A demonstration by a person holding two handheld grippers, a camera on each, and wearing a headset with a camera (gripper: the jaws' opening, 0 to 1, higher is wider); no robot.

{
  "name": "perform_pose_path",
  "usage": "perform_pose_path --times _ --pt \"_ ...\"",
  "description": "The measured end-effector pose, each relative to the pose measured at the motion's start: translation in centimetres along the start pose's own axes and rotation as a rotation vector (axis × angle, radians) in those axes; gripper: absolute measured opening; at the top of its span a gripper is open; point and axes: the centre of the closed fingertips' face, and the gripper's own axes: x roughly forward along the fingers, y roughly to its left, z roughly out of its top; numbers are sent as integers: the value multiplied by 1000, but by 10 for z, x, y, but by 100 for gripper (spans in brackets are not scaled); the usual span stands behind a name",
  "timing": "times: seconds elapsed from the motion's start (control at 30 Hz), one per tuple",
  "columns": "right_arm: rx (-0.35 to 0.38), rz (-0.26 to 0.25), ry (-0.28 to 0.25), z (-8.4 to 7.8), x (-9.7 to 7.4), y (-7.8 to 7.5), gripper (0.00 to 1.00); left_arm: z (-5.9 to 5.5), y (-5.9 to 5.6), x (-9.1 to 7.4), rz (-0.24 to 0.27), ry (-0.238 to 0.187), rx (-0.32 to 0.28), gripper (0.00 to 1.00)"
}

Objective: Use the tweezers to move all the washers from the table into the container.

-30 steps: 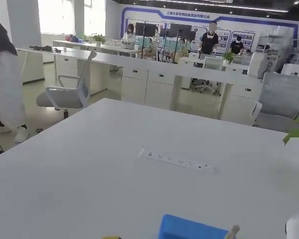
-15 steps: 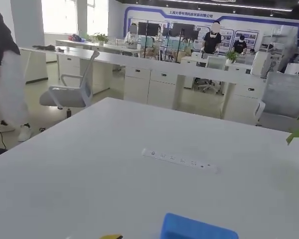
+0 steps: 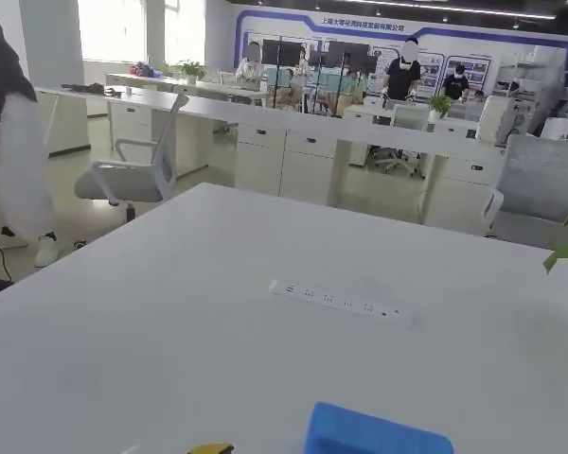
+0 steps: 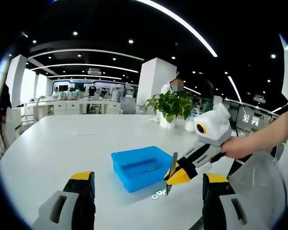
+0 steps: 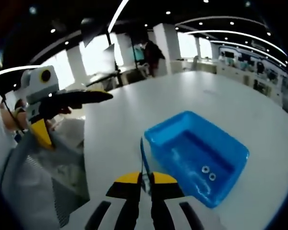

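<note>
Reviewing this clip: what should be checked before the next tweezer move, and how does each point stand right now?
1. right claw shut on the tweezers: ok.
2. loose washers within reach, on the table beside the container and close to the tweezer tip: ok.
3. Tweezer tip gripping a washer: cannot tell, too small.
4. Container upright and open, with two stored washers on its floor: ok.
5. left claw open and holding nothing: ok.
6. Head view aimed at the work: not ok, it looks out across the room, with the container at its bottom edge.
</note>
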Motion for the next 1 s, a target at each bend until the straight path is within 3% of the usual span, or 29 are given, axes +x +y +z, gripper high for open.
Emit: perform_pose_path --times 0.13,0.37,0.73,1.0 --pt "-101 -16 23 -2 1 4 4 -1 0 0 -1 3 4 95" --pt "-58 -38 4 1 -2 -5 4 -2 0 0 -2 8 5 95" --pt "26 11 -18 -2 1 0 5 -2 0 0 -1 8 6 95" --pt "43 27 -25 -3 1 4 5 -2 0 1 -2 9 6 95"
